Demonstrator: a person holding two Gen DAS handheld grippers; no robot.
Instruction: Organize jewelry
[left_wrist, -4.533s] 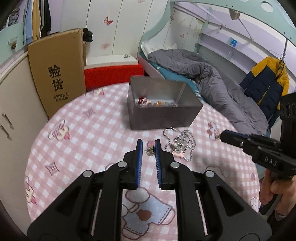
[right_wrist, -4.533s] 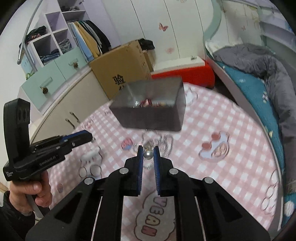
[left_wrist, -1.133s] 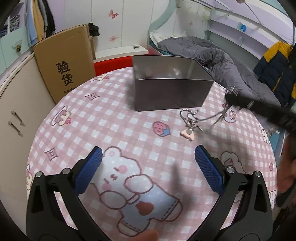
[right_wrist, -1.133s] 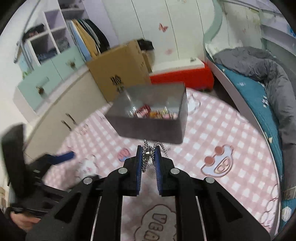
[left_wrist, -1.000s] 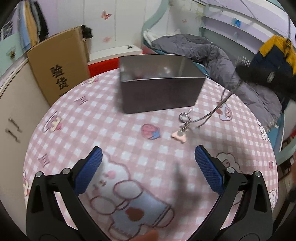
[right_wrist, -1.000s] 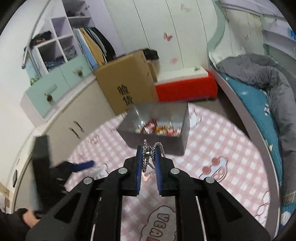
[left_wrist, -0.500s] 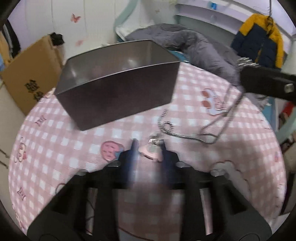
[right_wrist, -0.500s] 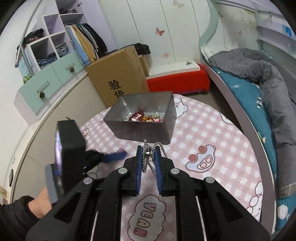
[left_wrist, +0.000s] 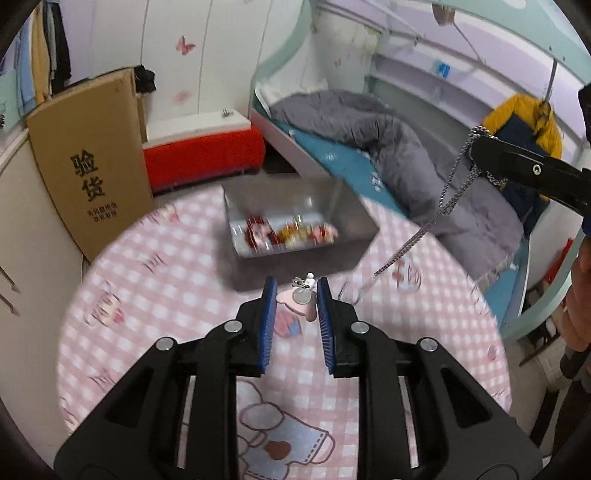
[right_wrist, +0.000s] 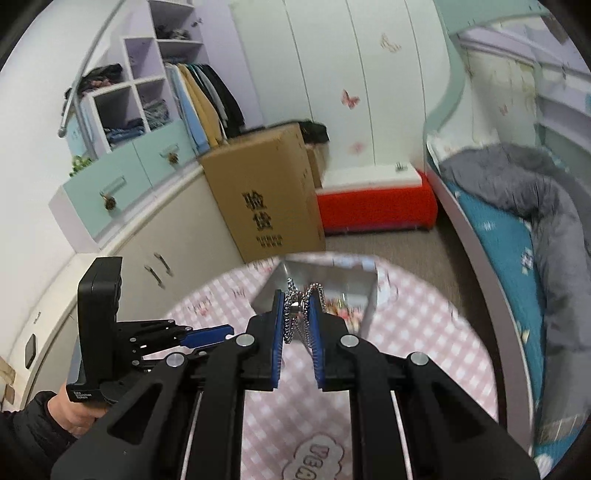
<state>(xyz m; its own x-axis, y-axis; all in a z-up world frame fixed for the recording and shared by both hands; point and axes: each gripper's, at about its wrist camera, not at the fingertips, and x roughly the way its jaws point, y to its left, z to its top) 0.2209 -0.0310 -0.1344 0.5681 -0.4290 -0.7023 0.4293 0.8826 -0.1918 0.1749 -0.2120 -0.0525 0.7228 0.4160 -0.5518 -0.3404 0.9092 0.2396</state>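
Observation:
A silver chain necklace (left_wrist: 448, 201) is stretched in the air between my two grippers. My left gripper (left_wrist: 295, 300) is shut on its pink pendant (left_wrist: 300, 302), above the pink checked table (left_wrist: 177, 295). My right gripper (right_wrist: 297, 309) is shut on a bunch of the chain (right_wrist: 296, 314) and is held high; it also shows in the left wrist view (left_wrist: 476, 146) at the upper right. The grey metal box (left_wrist: 364, 221) with colourful jewelry (left_wrist: 288, 232) inside stands on the table beyond the left gripper, and in the right wrist view (right_wrist: 365, 288) below the chain.
A tall cardboard box (left_wrist: 88, 162) and a red bench (left_wrist: 203, 158) stand behind the table. A bed with a grey duvet (left_wrist: 388, 140) is at the right. Cabinets (right_wrist: 147, 236) line the left side. The table's round edge (right_wrist: 491, 354) curves near the bed.
My left gripper has shut on the pendant and lifted it off the table. My right gripper has risen with the chain, which now hangs taut between them.

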